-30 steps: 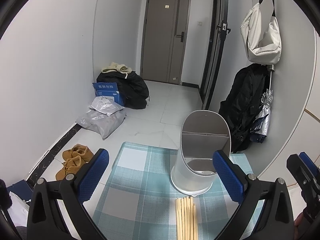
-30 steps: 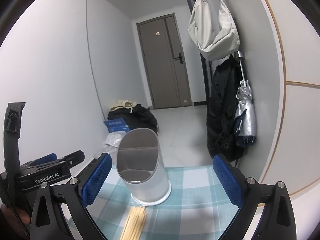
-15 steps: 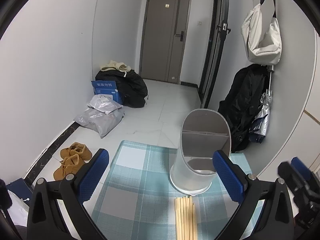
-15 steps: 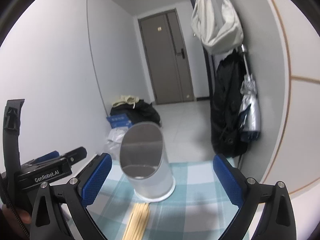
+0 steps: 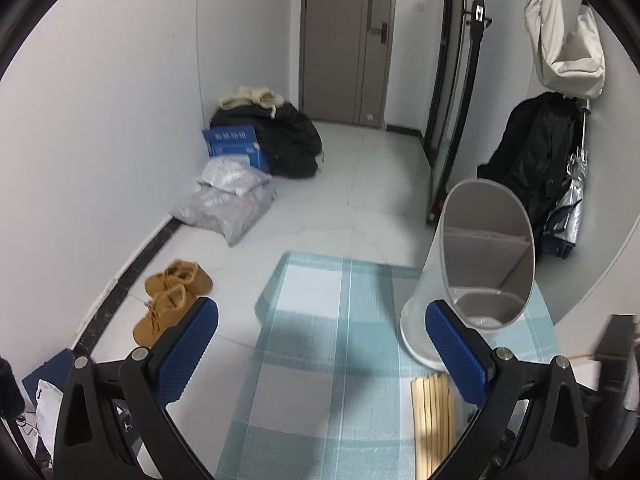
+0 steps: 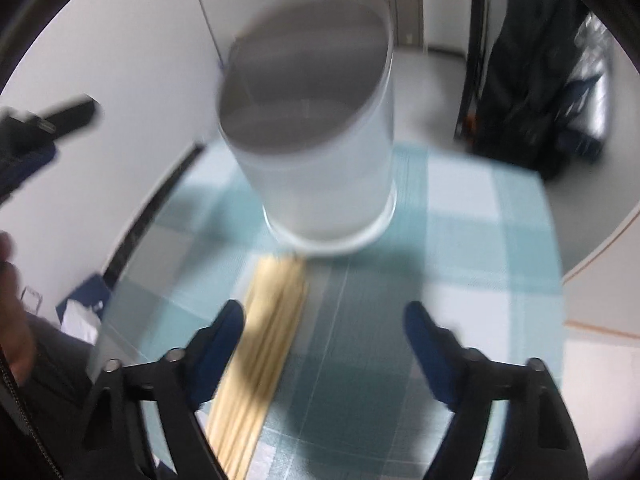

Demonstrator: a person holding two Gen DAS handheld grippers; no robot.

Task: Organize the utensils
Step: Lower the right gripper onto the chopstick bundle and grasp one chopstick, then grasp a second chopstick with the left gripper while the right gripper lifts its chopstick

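Observation:
A white oval utensil holder (image 5: pixel 480 272) with an inner divider stands upright on the blue checked cloth (image 5: pixel 340 344). A bundle of pale wooden chopsticks (image 5: pixel 434 420) lies flat in front of it. My left gripper (image 5: pixel 320 320) is open with only cloth between its fingers, and the holder stands behind its right finger. In the blurred right wrist view, my right gripper (image 6: pixel 324 320) points down at the cloth with its jaws closing. The chopsticks (image 6: pixel 264 340) lie just inside its left finger, and no pad presses on them. The holder (image 6: pixel 316 140) stands just beyond.
Brown shoes (image 5: pixel 172 300), grey plastic bags (image 5: pixel 228 204), a blue box (image 5: pixel 236 146) and a black bag lie on the floor to the left. Dark coats (image 5: pixel 536 160), a silver umbrella and a white bag (image 5: pixel 568 48) hang on the right wall. A hand (image 6: pixel 12 312) shows at the left edge.
My right gripper has tipped down and dropped close over the chopsticks, and its jaws have narrowed. The left gripper has shifted left and lower, so the holder now sits behind its right finger.

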